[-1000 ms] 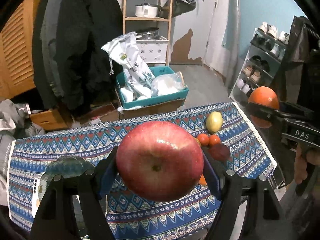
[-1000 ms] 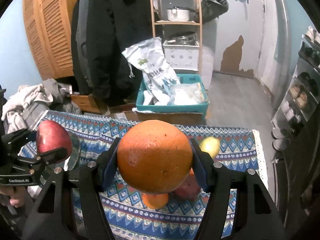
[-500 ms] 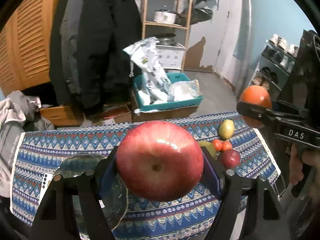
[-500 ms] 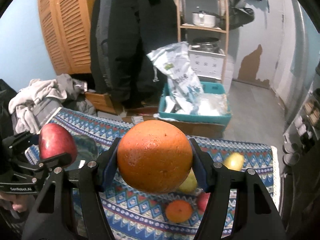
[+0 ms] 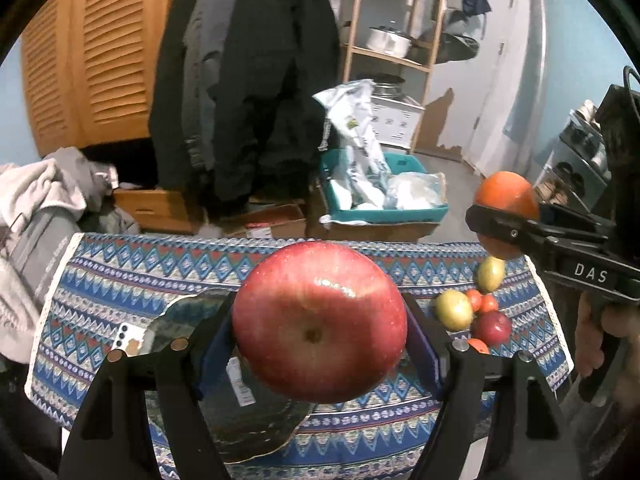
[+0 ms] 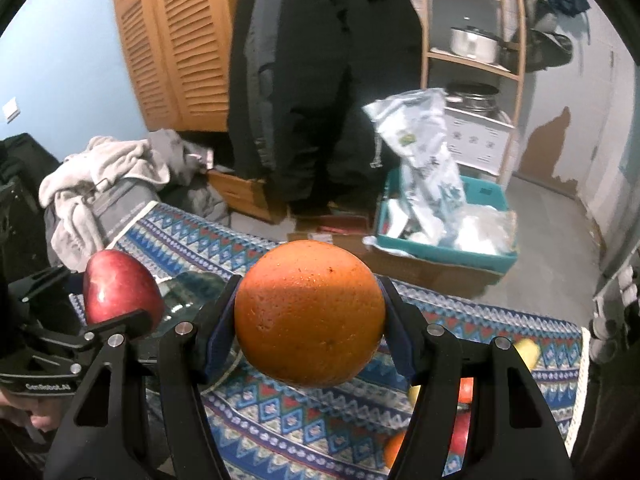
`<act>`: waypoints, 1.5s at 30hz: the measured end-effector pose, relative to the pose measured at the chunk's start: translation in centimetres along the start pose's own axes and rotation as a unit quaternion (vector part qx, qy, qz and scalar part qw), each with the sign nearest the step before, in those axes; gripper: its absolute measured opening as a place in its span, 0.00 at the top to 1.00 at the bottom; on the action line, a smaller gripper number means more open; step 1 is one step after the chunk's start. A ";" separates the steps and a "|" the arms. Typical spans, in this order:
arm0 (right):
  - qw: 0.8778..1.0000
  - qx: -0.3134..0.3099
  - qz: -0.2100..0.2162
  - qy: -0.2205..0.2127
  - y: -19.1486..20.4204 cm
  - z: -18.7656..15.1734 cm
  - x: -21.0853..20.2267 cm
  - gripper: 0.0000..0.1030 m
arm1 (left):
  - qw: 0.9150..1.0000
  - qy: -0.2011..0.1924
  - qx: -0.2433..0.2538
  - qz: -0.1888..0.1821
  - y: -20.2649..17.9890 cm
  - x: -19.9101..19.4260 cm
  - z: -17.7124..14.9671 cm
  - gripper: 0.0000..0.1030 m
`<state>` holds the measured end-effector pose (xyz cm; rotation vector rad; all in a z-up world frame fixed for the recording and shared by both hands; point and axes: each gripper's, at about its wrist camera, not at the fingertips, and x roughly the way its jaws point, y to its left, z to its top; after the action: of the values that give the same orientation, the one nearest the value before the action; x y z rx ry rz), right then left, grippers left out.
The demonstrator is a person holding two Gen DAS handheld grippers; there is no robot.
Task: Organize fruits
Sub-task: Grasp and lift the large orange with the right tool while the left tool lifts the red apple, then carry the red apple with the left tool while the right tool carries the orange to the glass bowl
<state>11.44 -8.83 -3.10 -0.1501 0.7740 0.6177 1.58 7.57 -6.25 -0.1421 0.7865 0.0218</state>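
The left gripper (image 5: 320, 320) points down at a slant above the patterned tablecloth (image 5: 120, 272), its two jaws clamped on either side of a red apple (image 5: 318, 320). The right gripper (image 6: 308, 316) tilts down above the same tablecloth, to the right of the left one, jaws pressed on an orange (image 6: 308, 312). A hand (image 5: 600, 332) grips the right gripper's handle.

It was a lived-in home: dark coats (image 5: 256, 80) hung at upper centre, a pot (image 5: 390, 40) sat on wooden shelving (image 5: 400, 56), shoes filled a rack (image 5: 576, 160) at right.
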 end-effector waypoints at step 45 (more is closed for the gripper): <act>0.985 -0.036 0.081 0.146 12.8 0.5 16.1 0.36 | 0.966 0.173 -0.161 0.109 16.8 11.7 -8.7 0.24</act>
<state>13.21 9.27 -12.69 -0.2495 1.0546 0.7901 2.50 22.67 -22.65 -0.3738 1.1432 0.3413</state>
